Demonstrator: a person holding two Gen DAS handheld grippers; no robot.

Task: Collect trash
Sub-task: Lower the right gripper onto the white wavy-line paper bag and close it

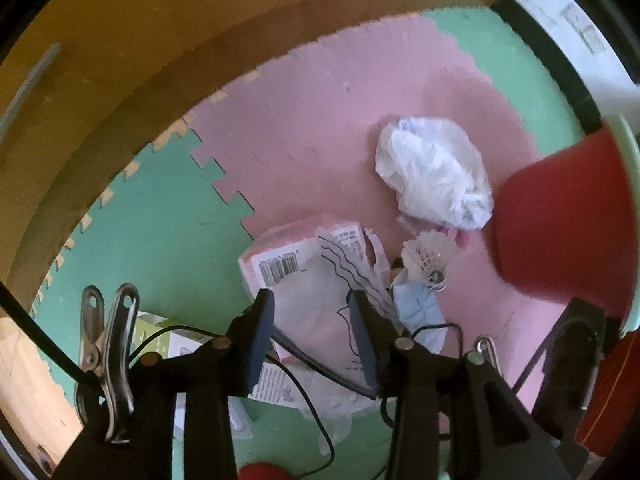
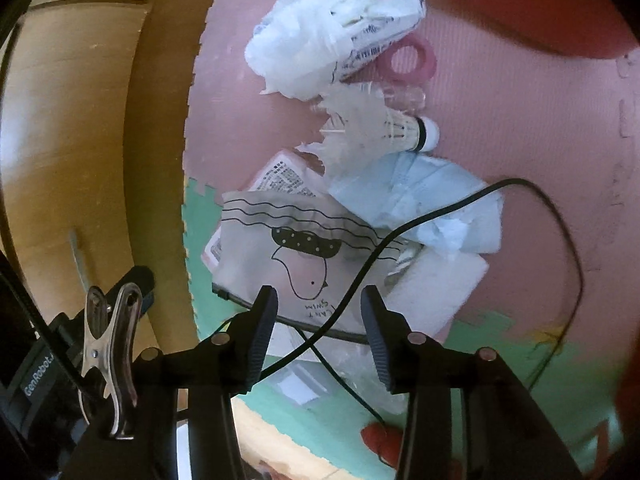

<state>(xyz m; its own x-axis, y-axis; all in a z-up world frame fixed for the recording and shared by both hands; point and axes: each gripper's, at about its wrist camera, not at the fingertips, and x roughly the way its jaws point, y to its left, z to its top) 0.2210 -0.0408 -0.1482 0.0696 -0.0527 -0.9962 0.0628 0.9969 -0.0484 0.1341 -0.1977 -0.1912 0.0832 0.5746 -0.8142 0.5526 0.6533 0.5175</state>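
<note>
A heap of trash lies on the pink and green foam mat. A frosted zip pouch with a bird drawing lies on a pink barcoded box. My left gripper is open, its fingers straddling the pouch from above. A crumpled white plastic bag, a shuttlecock and a blue face mask lie beyond. My right gripper is open just over the same pouch. The bag, shuttlecock, mask and a pink ring lie ahead of it.
A red bin with a pale rim stands at the right. A wooden cabinet borders the mat on the left. A green and white box lies at the lower left. Thin black cables cross the heap.
</note>
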